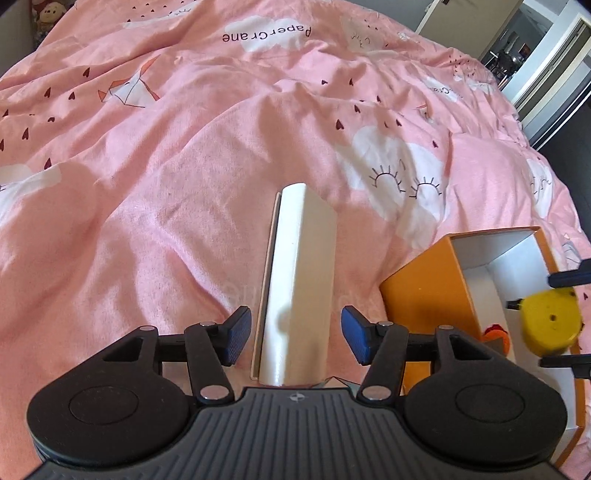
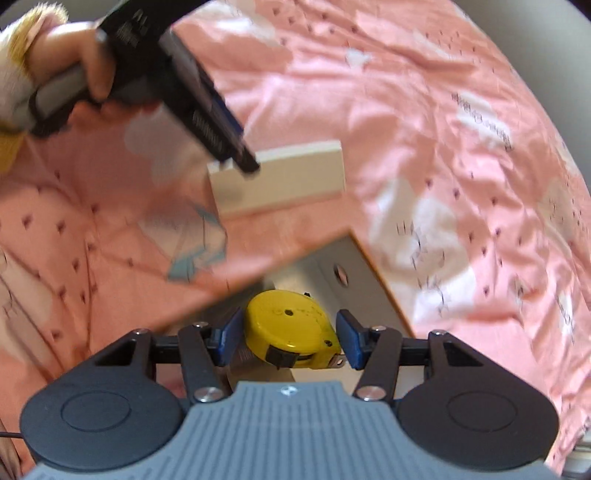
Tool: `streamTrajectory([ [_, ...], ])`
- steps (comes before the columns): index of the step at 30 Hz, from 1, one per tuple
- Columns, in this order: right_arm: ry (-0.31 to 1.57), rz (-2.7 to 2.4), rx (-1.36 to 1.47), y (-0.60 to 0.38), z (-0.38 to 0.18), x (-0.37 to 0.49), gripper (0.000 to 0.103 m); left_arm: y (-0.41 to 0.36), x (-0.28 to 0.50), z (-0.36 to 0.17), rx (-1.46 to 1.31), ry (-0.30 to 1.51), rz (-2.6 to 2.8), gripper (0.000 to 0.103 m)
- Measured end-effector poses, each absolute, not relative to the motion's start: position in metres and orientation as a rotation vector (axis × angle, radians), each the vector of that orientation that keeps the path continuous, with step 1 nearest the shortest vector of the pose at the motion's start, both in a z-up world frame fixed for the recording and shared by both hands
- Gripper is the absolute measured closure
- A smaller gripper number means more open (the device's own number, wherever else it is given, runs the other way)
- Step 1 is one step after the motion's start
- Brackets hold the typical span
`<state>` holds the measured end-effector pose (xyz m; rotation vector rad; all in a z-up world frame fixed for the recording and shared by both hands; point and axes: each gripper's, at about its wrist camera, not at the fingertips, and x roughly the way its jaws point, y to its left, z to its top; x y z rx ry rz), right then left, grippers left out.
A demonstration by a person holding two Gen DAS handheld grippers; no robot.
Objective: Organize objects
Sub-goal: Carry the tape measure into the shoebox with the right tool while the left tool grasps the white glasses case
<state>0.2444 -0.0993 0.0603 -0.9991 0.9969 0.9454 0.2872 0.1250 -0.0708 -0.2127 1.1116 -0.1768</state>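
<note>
A long white box (image 1: pixel 299 258) (image 2: pixel 288 181) lies on the pink bedspread (image 1: pixel 147 184). My left gripper (image 1: pixel 295 336) straddles its near end, open, both blue pads (image 1: pixel 238 334) standing off its sides; in the right wrist view the left gripper (image 2: pixel 245 162) points down at that box, held by a hand (image 2: pixel 74 55). My right gripper (image 2: pixel 288 338) is shut on a yellow tape measure (image 2: pixel 288 325) (image 1: pixel 550 321) and holds it above the open orange box (image 1: pixel 424 295) (image 2: pixel 332 266) with a white inside. The right gripper's fingers (image 1: pixel 570 277) show at the left wrist view's right edge.
A small orange-red thing (image 1: pixel 496 334) lies inside the orange box. The rumpled bedspread stretches far to the left and back. A stuffed toy (image 1: pixel 48 14) sits at the far left corner. The bed's right edge and a doorway (image 1: pixel 517 55) lie at the upper right.
</note>
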Motion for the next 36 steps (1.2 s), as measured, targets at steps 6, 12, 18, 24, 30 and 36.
streamTrajectory([
  [6, 1.157, 0.905, -1.086, -0.143, 0.024, 0.256, 0.046, 0.115, 0.299, -0.092, -0.158, 1.156, -0.181, 0.036],
  [12, 1.277, 0.896, -1.135, -0.166, -0.015, 0.269, 0.046, 0.106, 0.308, -0.101, -0.119, 1.169, -0.191, 0.035],
  [18, 1.349, 0.950, -1.150, -0.171, -0.039, 0.280, 0.046, 0.104, 0.312, -0.106, -0.106, 1.168, -0.201, 0.039],
  [24, 1.403, 1.002, -1.148, -0.173, -0.056, 0.288, 0.045, 0.106, 0.307, -0.101, -0.112, 1.149, -0.214, 0.053],
  [30, 1.425, 1.016, -1.153, -0.177, -0.062, 0.288, 0.045, 0.106, 0.303, -0.093, -0.102, 1.148, -0.218, 0.061],
  [36, 1.425, 1.003, -1.167, -0.183, -0.053, 0.286, 0.046, 0.094, 0.313, -0.090, -0.102, 1.175, -0.221, 0.065],
])
